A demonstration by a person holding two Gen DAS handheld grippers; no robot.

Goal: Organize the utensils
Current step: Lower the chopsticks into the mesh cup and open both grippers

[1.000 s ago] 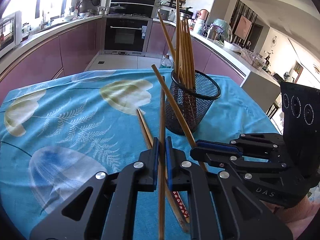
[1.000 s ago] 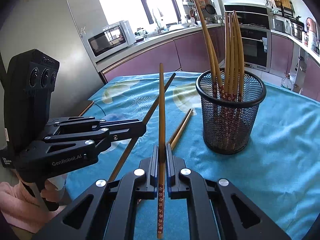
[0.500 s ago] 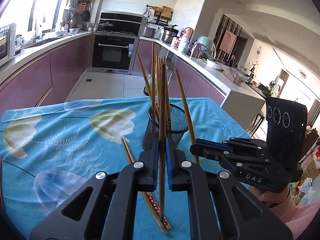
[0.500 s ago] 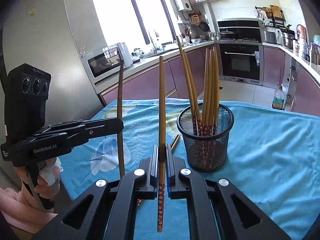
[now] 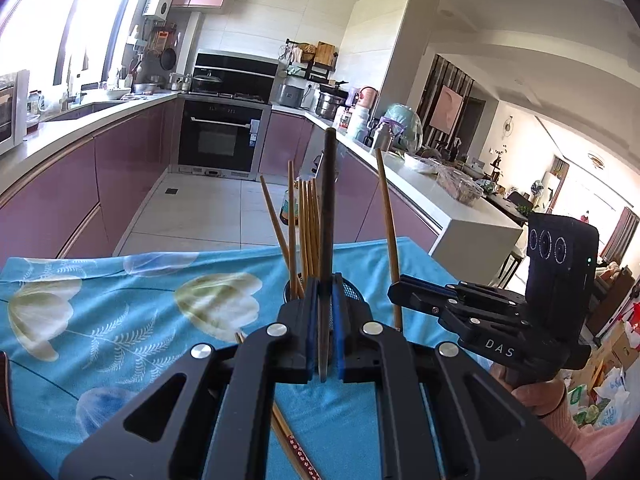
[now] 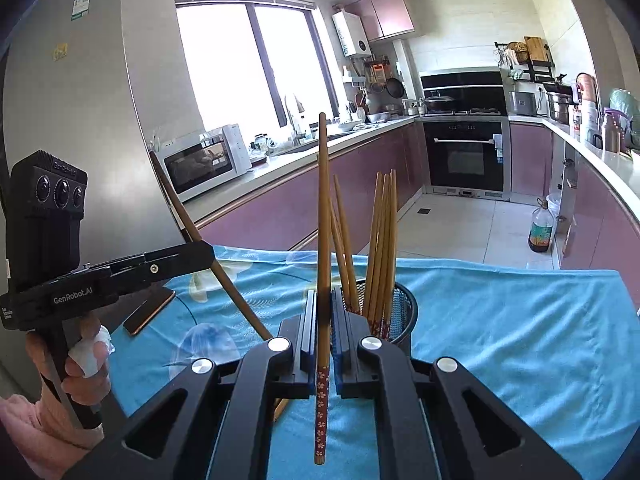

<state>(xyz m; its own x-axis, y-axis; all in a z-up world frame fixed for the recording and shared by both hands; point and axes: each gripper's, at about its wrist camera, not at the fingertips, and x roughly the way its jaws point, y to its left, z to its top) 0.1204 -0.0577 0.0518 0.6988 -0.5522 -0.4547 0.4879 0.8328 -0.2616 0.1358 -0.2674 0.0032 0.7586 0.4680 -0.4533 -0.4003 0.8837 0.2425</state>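
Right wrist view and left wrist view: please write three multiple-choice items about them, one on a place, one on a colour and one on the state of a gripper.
1. The mesh holder stands on:
A) the kitchen counter
B) the blue tablecloth
C) the floor

2. The lower end of the patterned chopstick in the right gripper is:
A) dark red
B) green
C) white

3. The left gripper is:
A) open and empty
B) shut on a spoon
C) shut on a dark chopstick

Answers:
1 B, the cloth shows on both sides of the holder's base.
2 A, the end below the pads is dark red with small flowers.
3 C, both pads press against the stick.
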